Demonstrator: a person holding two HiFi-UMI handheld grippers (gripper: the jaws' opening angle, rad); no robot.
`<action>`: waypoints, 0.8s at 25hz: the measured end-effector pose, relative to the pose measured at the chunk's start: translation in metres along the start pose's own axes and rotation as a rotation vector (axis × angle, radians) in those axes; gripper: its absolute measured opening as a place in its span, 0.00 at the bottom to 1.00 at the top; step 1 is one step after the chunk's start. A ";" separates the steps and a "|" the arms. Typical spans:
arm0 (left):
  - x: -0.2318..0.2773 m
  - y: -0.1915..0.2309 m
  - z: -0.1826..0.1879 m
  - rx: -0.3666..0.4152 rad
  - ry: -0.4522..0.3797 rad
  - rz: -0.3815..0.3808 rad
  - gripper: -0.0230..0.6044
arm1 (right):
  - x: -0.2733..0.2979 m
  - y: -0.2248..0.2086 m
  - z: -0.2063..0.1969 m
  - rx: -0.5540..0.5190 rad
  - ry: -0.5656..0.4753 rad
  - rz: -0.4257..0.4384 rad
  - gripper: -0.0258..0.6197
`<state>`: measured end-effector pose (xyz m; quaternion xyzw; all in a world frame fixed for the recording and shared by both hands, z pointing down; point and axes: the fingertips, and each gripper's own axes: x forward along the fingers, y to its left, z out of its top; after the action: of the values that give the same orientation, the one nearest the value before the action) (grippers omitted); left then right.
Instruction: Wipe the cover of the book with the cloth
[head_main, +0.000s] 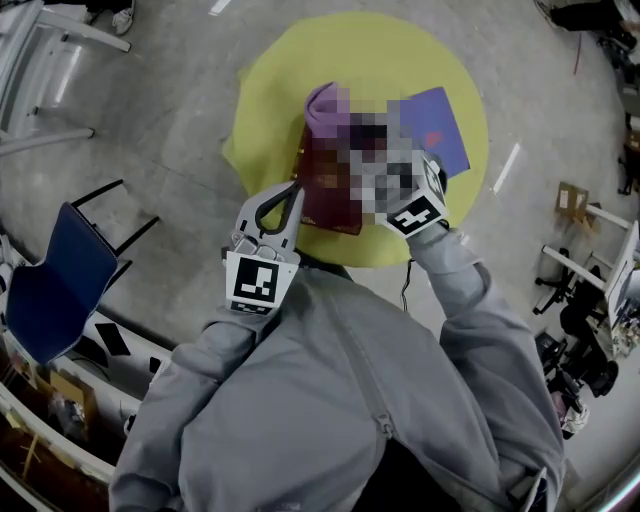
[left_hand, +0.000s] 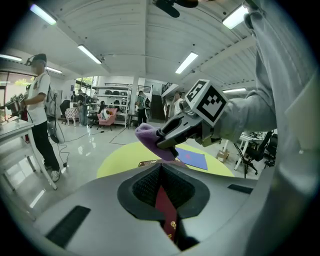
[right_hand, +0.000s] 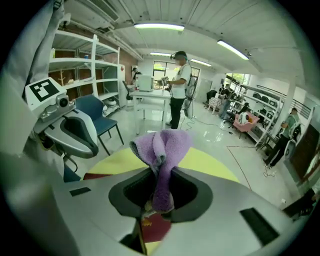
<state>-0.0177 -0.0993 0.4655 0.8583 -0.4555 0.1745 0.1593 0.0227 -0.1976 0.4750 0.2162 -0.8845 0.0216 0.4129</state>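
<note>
Left gripper (left_hand: 161, 172) clamping the book (left_hand: 166, 213), right gripper (right_hand: 160, 176) pinching the cloth (right_hand: 165, 142).
The maroon book is sitting edge-on between the closed left jaws, reaching ahead over the yellow table (head_main: 290, 70); the purple cloth is bunching beyond the right jaws, over the book's far end.

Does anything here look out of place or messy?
Nothing looks spilled or damaged. The red book is clamped by its edge in the left gripper, and the purple cloth is bunched in the right gripper.
</note>
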 end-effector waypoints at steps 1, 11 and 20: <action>0.000 0.000 -0.004 -0.002 0.014 -0.001 0.07 | 0.004 0.002 -0.003 -0.021 0.030 0.022 0.19; 0.006 -0.001 -0.047 -0.031 0.147 -0.063 0.07 | 0.036 0.011 -0.018 -0.098 0.228 0.182 0.19; 0.005 -0.013 -0.083 -0.062 0.328 -0.165 0.07 | 0.057 0.011 -0.023 -0.147 0.316 0.248 0.19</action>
<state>-0.0166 -0.0602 0.5397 0.8474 -0.3569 0.2841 0.2717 0.0028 -0.2033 0.5333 0.0691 -0.8278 0.0412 0.5553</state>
